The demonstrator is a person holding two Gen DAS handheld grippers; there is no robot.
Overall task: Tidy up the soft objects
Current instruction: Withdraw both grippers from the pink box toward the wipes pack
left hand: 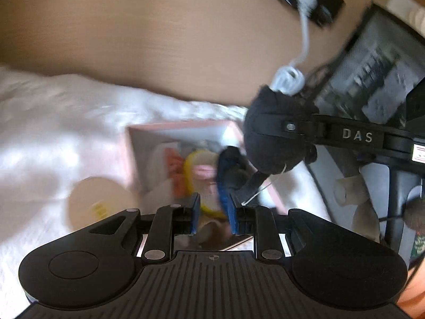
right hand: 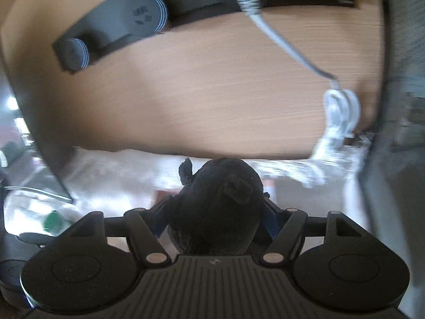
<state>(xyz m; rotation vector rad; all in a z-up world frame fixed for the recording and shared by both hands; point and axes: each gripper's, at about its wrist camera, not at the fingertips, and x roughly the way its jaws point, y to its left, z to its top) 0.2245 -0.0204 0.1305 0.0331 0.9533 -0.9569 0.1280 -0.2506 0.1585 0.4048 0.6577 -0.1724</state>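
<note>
A black plush toy (right hand: 217,207) is held between the fingers of my right gripper (right hand: 215,220), which is shut on it. In the left wrist view the same black plush toy (left hand: 273,138) hangs in the right gripper (left hand: 268,146) just right of and above a pink box (left hand: 186,130). The box holds several soft toys, among them a yellow and pink one (left hand: 202,170) and an orange one (left hand: 175,172). My left gripper (left hand: 212,212) hovers over the box's near edge, jaws partly open with nothing between them.
The box sits on a white fluffy blanket (left hand: 53,133) on a wooden table (right hand: 199,93). A round tan lid (left hand: 98,204) lies left of the box. A white cable (right hand: 337,111), a black stand (right hand: 119,18) and a dark monitor (left hand: 372,79) are behind.
</note>
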